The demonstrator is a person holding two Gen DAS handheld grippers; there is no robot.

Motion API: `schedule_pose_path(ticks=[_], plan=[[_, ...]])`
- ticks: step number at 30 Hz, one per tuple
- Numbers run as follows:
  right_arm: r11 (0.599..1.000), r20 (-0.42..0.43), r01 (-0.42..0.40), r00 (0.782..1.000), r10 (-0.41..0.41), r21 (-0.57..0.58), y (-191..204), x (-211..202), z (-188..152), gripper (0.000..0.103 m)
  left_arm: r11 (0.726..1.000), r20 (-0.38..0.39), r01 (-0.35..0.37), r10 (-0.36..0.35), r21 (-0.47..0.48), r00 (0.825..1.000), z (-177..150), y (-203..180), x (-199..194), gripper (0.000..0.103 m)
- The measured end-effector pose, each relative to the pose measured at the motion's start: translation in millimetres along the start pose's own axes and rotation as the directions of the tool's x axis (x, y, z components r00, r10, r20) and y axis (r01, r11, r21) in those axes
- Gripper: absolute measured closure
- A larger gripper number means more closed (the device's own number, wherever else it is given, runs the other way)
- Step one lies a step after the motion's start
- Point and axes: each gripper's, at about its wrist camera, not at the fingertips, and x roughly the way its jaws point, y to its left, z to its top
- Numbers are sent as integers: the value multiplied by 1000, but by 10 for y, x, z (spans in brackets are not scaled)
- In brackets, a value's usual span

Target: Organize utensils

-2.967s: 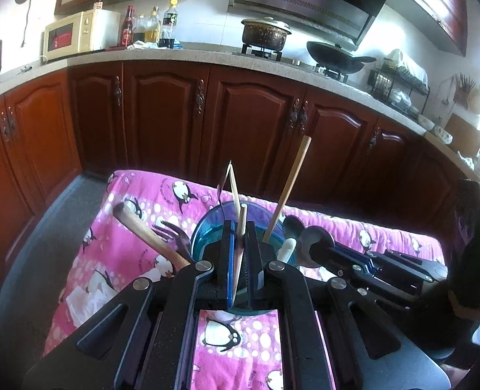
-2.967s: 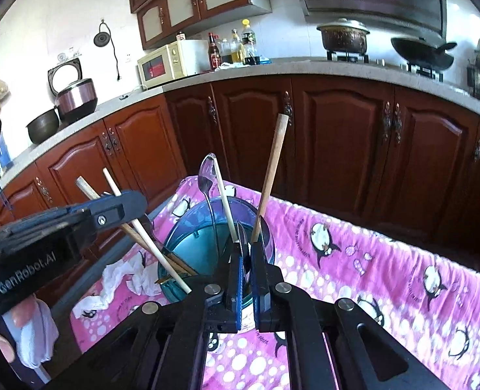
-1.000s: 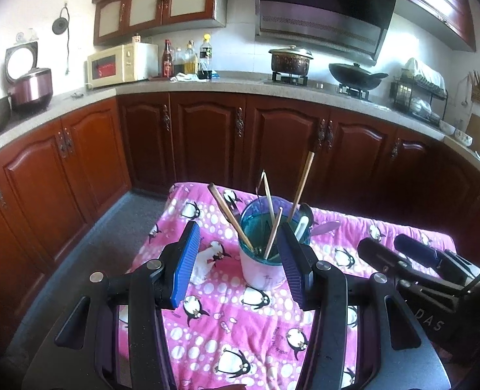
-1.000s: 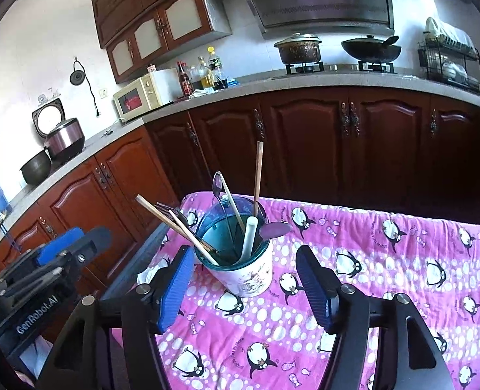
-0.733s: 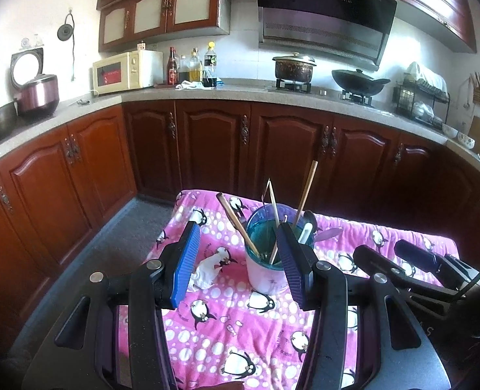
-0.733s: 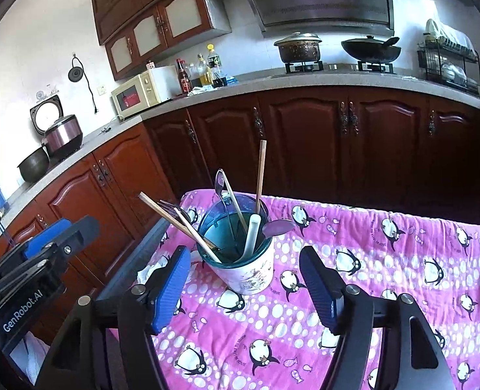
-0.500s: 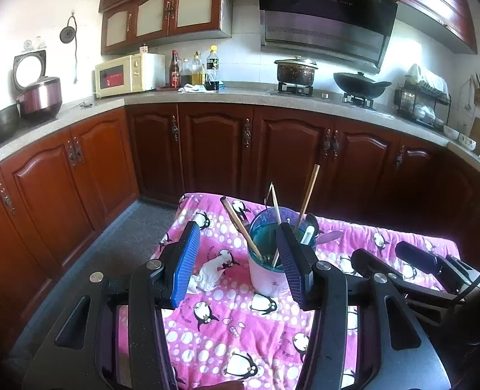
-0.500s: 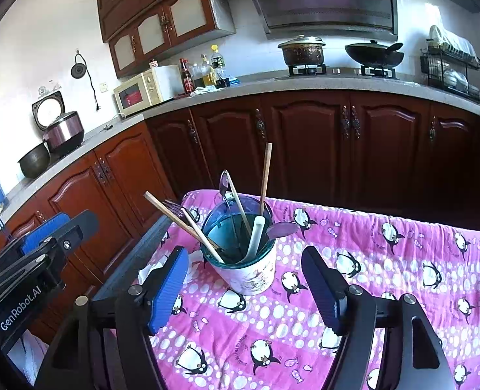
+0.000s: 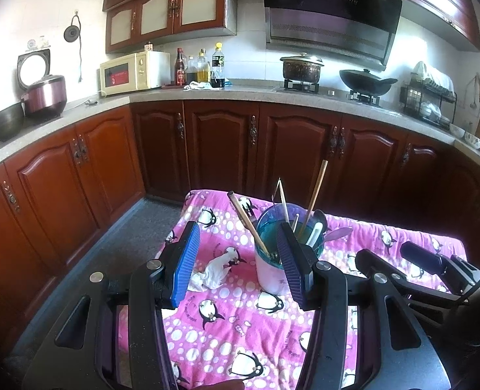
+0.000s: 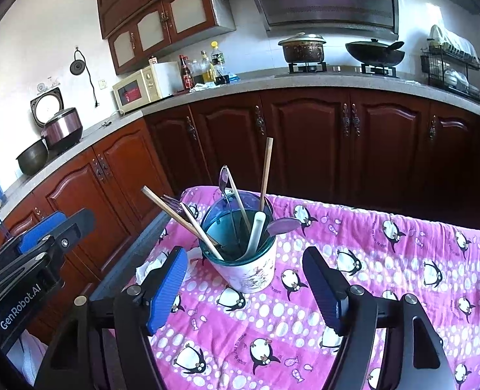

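utensils [image 10: 240, 214] standing in holder [image 10: 253, 271], holder on cloth [image 10: 386, 260], crumpled tissue [image 9: 212, 273] left of holder

Bench [image 10: 402, 260] under pink penguin cloth [image 10: 353, 292].
On the cloth: white utensil cup [image 10: 251, 273] standing upright; crumpled white tissue [image 9: 212, 274] just beside it.

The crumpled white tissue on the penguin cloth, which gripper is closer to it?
Left. The left gripper frames the tissue between its open fingers; the right gripper frames the utensil cup, with the tissue beyond its left finger.
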Motion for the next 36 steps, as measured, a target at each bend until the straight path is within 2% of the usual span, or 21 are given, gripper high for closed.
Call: schedule_pose_path(ticks=[36], plan=[[1000, -22, -10, 1000, 10, 6, -36, 125, -20, 32, 999, -8, -33, 33, 11, 999, -85, -2, 127, 54]])
